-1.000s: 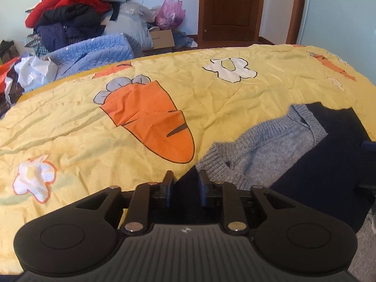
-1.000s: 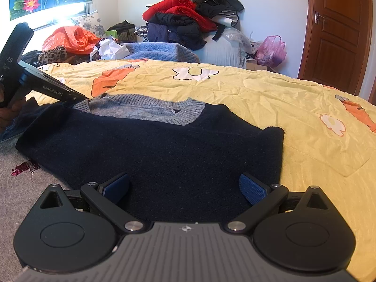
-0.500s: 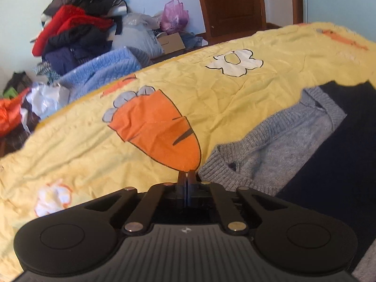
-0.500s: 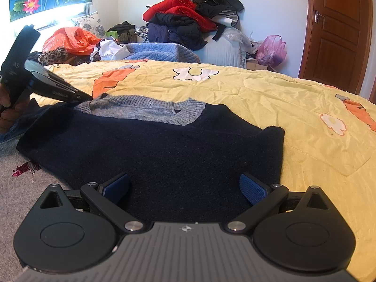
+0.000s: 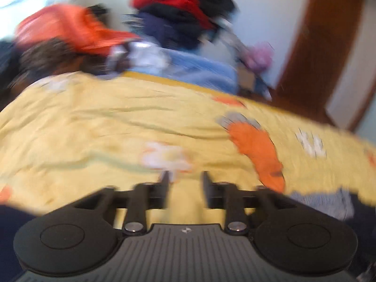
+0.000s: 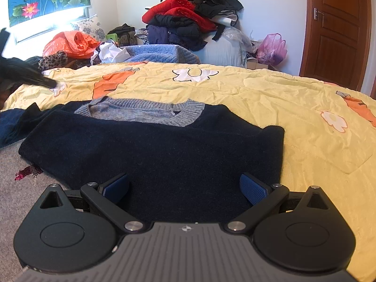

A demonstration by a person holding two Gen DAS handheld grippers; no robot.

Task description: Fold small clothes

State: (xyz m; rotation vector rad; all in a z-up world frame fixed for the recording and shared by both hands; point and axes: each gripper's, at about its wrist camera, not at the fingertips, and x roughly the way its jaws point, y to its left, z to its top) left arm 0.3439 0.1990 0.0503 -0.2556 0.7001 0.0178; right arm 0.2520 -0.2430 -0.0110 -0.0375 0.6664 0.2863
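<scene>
The dark navy knitted sweater with a grey ribbed collar [image 6: 152, 155] lies flat on the yellow quilt printed with orange carrots and white flowers [image 6: 270, 98], directly ahead of the right gripper [image 6: 184, 186], its body running from between the fingers out to the collar at the far end. That gripper points down at a slant, its blue-padded fingers [image 6: 253, 189] spread wide above the knit, nothing pinched between them. Off to its far left, the left gripper [image 6: 30, 76] shows only as a dark smear over the quilt's edge. From its own camera, the left gripper [image 5: 184, 183] tilts down over bare quilt, jaws opening with nothing between them; a strip of the grey collar sits low to its right, cut by the frame. That whole view is smeared, so the heap of red and dark clothes [image 6: 188, 16] beyond is only blobs there. A small logo mark on each gripper body is too small to read. The sweater's left sleeve end runs out of sight at the frame's edge.
</scene>
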